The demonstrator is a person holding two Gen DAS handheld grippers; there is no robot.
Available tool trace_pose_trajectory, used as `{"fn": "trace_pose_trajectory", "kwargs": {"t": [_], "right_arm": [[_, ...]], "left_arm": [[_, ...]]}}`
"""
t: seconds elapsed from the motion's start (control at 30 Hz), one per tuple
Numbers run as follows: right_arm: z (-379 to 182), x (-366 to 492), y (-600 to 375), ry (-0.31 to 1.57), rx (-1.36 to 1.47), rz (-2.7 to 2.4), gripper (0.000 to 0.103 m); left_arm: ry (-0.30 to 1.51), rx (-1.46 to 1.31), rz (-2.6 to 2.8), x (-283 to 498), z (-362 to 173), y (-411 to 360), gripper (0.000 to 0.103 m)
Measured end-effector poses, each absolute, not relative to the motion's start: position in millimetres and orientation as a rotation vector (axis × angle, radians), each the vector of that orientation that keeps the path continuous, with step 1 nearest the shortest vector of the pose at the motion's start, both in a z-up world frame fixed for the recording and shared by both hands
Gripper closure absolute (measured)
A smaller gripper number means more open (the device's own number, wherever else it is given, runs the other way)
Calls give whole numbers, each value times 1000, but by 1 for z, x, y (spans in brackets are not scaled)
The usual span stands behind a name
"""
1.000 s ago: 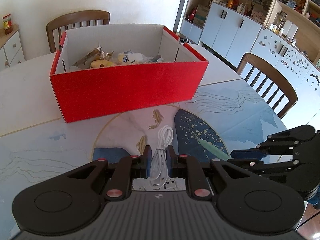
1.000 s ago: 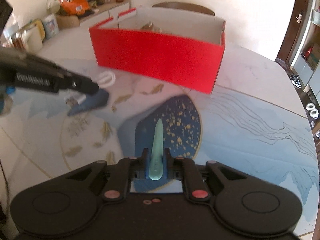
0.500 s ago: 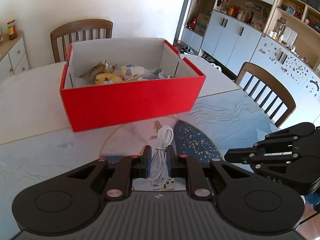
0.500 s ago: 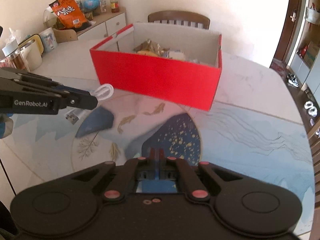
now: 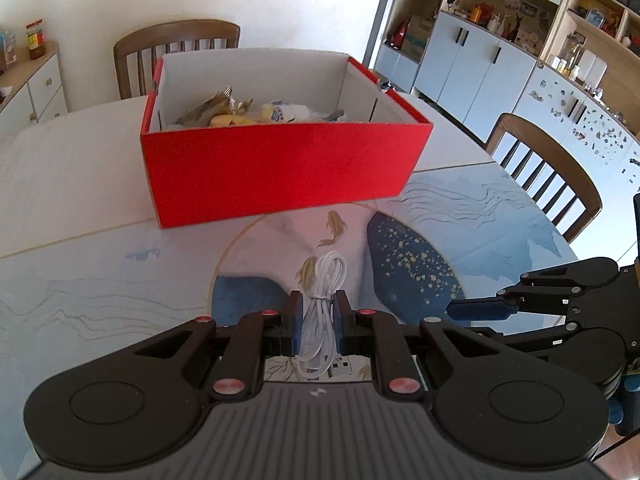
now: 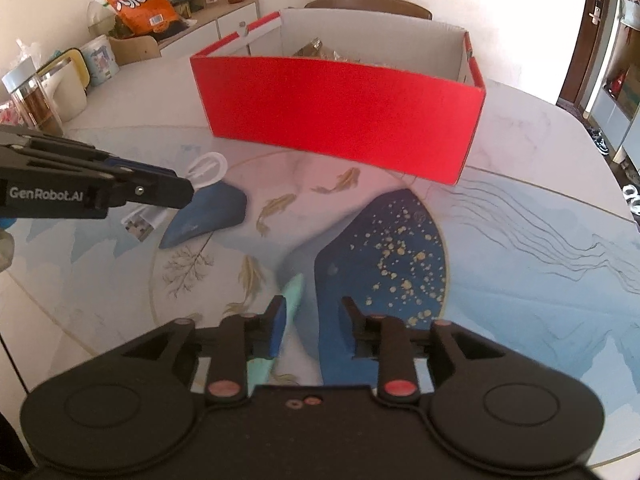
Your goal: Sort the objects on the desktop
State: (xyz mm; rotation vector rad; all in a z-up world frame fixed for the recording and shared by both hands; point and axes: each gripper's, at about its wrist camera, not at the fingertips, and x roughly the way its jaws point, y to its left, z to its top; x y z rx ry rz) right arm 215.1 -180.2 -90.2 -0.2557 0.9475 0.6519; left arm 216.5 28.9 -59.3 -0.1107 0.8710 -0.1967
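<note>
A red cardboard box [image 5: 280,168] holding several wrappers and packets stands on the table ahead of both grippers, and the right wrist view shows the box [image 6: 340,120] too. My left gripper [image 5: 318,308] is shut on a coiled white USB cable [image 5: 323,276]. In the right wrist view the left gripper [image 6: 176,192] holds the cable [image 6: 208,168] just above the printed mat. My right gripper [image 6: 314,314] has its jaws opening. A mint-green stick [image 6: 294,292], blurred, lies slanted against the left finger [image 6: 278,326]; the other finger is clear of it. The right gripper [image 5: 476,308] also shows in the left wrist view.
Wooden chairs [image 5: 548,168] stand at the right and behind the box [image 5: 176,48]. A sideboard with an orange snack bag [image 6: 138,4] and jars [image 6: 32,100] is at the left. White cabinets [image 5: 480,68] line the far wall. The table's rounded edge [image 6: 624,240] runs along the right.
The right gripper's jaws, shut half a second ago, now stand apart, and the green stick shows loose beside the left finger. The left gripper still holds the cable.
</note>
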Motion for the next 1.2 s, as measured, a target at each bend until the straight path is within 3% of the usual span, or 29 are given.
{"fn": "trace_pose_trajectory", "kwargs": {"t": [0.1,0.47,0.57,0.63,0.67,0.83,1.2], "right_arm": [[-98,217,-176,958,-268,642,62],[-111,202,-155,973,-345,668,66],[-111,196,-151,958,-347,662,73],[-111,195,-150,953,-344,658,86],[-111,195,-149,951,-347,660,87],[-110,195,-146,951,-352,652,93],[-84,199,-150,901,-302,640,93]], "left_arm": [[877,-114,-194,217,-62,31,89],[892,-128,-195,220,-70,36,89],[896,-129,-198,220,-72,36,89],[899,-130,-199,220,-73,36,89],[899,-130,-199,220,-73,36,89],[903,-127,-204,219,-74,36,89],[880,-120,-216,218,-62,34,89]]}}
